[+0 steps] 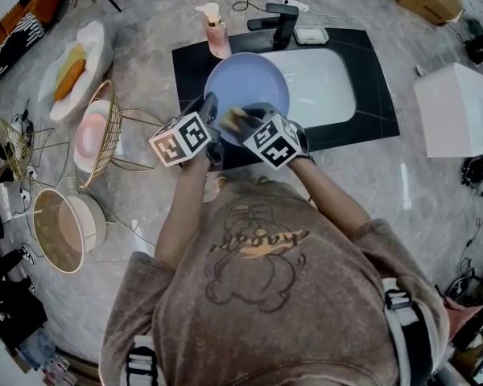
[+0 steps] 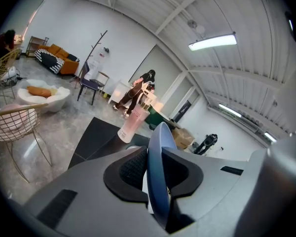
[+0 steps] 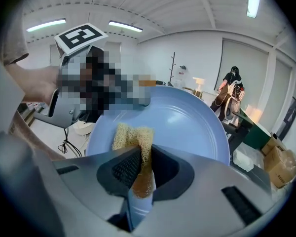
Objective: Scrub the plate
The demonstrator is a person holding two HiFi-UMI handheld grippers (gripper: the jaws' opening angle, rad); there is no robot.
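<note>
The right gripper (image 3: 142,168) pinches a yellow sponge (image 3: 133,135), whose tip seems to rest on the face of the blue plate (image 3: 182,122) just ahead of the jaws. The left gripper (image 2: 155,172) is clamped on the plate's rim and holds it tilted up over the sink (image 1: 326,87), face toward the sponge. Being round, the plate has no long axis. I judge this to be mid-scrub. The next move calls for pressed sweeps across the face.

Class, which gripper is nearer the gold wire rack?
Left. The left gripper, clamped on the blue plate at its rim, sits just right of the gold wire rack. The right gripper, holding the sponge, is farther right.
</note>
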